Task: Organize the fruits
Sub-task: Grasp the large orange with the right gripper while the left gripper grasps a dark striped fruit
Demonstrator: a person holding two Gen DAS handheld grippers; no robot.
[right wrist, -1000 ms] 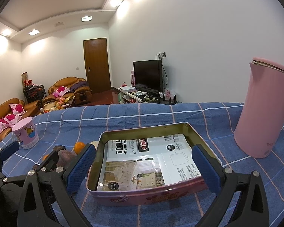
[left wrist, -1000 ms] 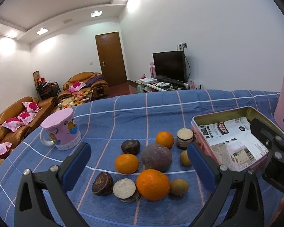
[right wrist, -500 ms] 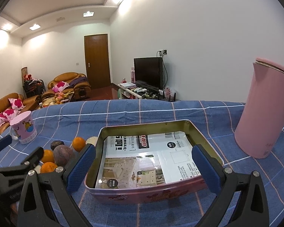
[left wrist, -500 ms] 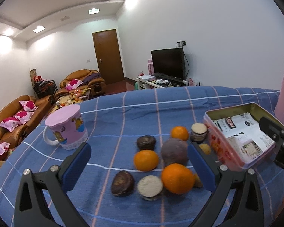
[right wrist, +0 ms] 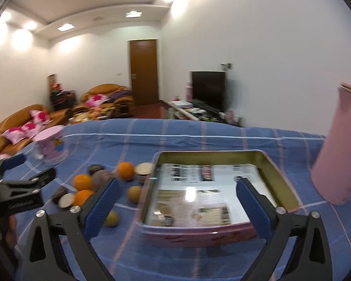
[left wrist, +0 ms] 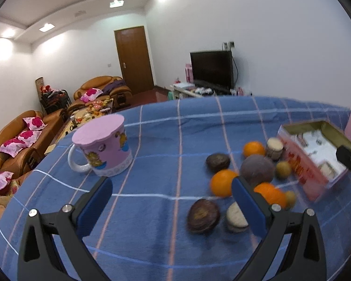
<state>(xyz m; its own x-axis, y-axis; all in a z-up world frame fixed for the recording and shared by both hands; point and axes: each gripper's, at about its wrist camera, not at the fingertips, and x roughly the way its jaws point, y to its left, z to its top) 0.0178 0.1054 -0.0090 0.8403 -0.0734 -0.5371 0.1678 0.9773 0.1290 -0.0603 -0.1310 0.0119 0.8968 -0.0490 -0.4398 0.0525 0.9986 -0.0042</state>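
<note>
On the blue checked counter (left wrist: 152, 210), the pink mug (left wrist: 103, 149) stands at the far left, well apart from the fruit. The left gripper (left wrist: 172, 201) hangs low over bare cloth, fingers wide and empty. Just right of it lies the cluster: a dark fruit (left wrist: 203, 216), oranges (left wrist: 223, 182), a large purple fruit (left wrist: 257, 169), all outside the tin box (right wrist: 210, 194) beside them. The right gripper (right wrist: 177, 201) has just been narrowing its fingers, nothing between them, aimed at the tin's near wall. No fruit looks sorted yet; this seems the approach. Next, one gripper must straddle a fruit and close.
</note>
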